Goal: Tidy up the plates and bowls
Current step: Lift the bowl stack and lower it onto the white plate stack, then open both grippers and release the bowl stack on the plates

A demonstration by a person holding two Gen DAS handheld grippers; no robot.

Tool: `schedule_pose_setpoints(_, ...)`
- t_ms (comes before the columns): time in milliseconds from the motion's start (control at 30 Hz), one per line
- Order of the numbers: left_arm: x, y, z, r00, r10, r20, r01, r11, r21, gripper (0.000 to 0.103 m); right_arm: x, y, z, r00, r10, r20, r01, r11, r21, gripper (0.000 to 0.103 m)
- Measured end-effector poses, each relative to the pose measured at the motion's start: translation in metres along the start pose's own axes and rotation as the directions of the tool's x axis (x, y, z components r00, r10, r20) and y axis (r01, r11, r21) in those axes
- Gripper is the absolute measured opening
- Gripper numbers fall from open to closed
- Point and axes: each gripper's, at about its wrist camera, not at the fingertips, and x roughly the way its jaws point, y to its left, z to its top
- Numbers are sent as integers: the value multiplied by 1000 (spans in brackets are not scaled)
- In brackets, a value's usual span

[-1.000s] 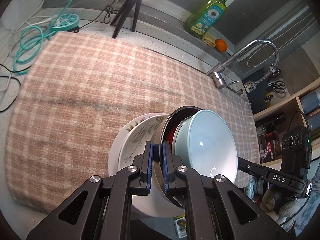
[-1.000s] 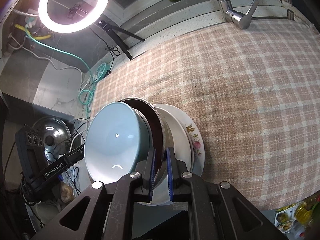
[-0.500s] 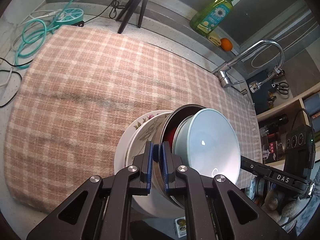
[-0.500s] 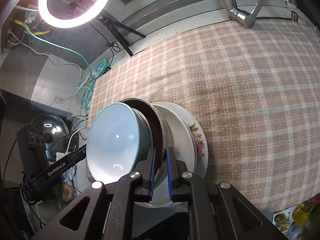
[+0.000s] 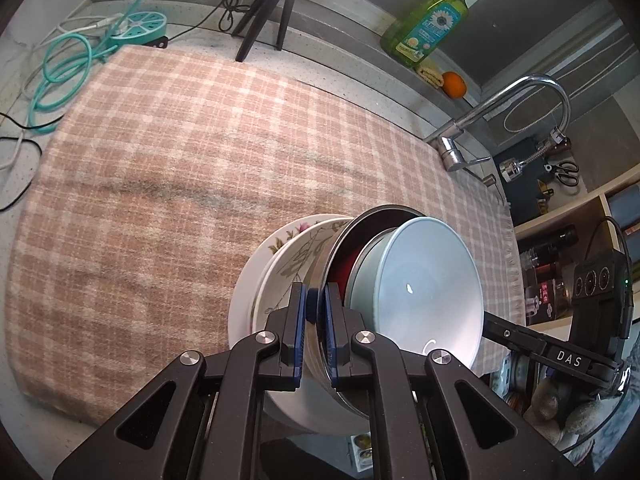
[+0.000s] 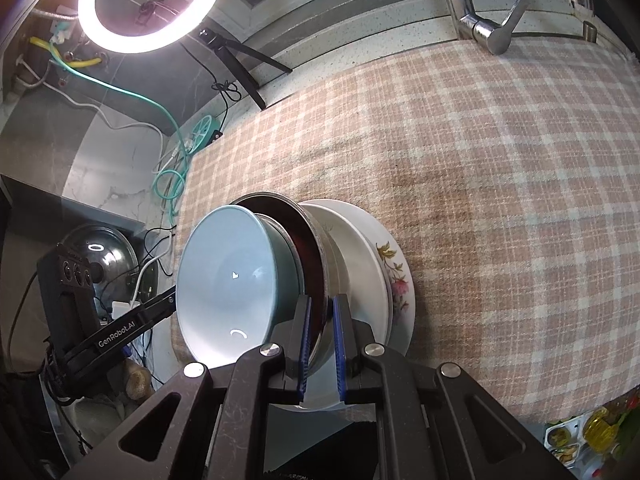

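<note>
The left gripper (image 5: 316,320) is closed on the thin rim of the steel bowl (image 5: 320,364), and the right gripper (image 6: 322,336) pinches the same rim from the opposite side. The whole stack hangs between them, just in front of the fingers, above the near edge of the checked cloth (image 5: 168,168).

The risk, I think, is a slip: the metal rim is smooth and narrow, and the stack looks heavy. If one hand tilts or moves apart from the other, the pale blue bowl (image 5: 424,292) can slide out of the steel bowl. The white flowered plates (image 6: 394,276) under it are not gripped at all, as far as I can see, so they may drop.

The blue bowl is glossy and sits nested inside the steel one.
</note>
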Motion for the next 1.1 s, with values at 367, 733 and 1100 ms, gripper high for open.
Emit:
schedule_pose_setpoints(367,1,-2,0,1000,7,0,-7,1000,6,7,-1,0,-5,1000,13,-9,-13,1000,-4,10)
schedule_pose_setpoints(733,0,2,-4,1000,16,0,-16,1000,-21,11,-4,-4,-4,999,39,-12,-39,999,-1,12)
schedule_pose_setpoints(1100,-12,1,-11,998,43,38,-42,999,-35,12,-18,-10,-9,999,35,12,-34,999,-36,19)
